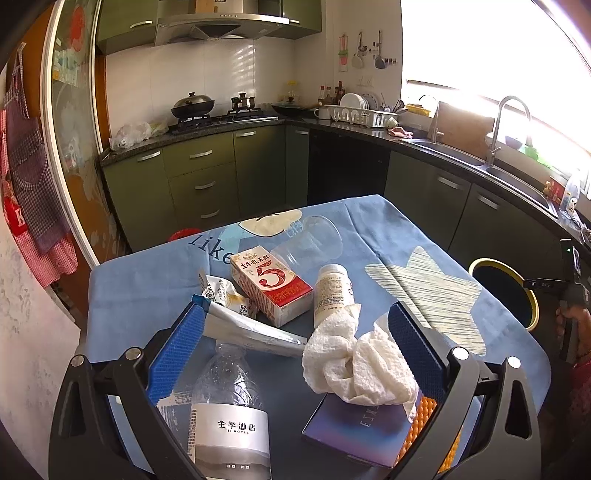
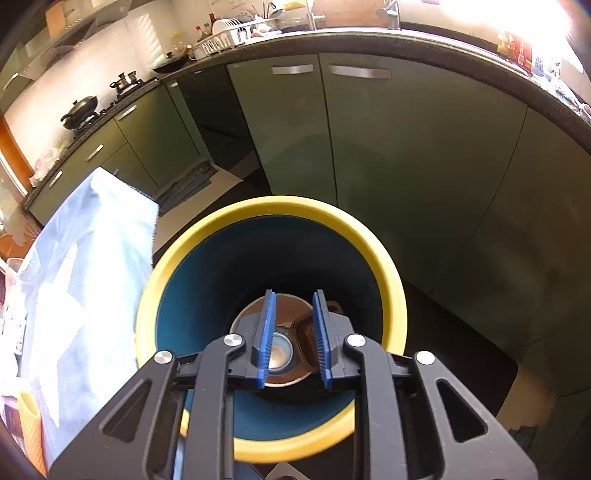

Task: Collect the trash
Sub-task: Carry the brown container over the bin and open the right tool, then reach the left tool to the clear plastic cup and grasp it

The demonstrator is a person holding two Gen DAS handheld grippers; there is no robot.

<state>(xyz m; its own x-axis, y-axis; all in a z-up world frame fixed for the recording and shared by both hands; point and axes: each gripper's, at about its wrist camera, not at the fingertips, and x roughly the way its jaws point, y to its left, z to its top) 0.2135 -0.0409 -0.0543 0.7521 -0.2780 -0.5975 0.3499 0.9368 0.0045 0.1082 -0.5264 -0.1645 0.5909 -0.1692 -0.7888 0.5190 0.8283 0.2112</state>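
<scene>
Crumpled paper towel (image 1: 354, 358), clear plastic bottle (image 1: 229, 398), seemingly cloth tablecloth (image 1: 147, 280).

Behind your table, a lidded wok (image 1: 192, 104) sits on the stove at the far counter's left end. Dish rack (image 1: 360, 112) with plates stands mid-counter, faucet (image 1: 506, 122) over the sink at its right end. Range hood (image 1: 221, 23) overhead, checked aprons (image 1: 33, 177) hang on the left wall.
</scene>
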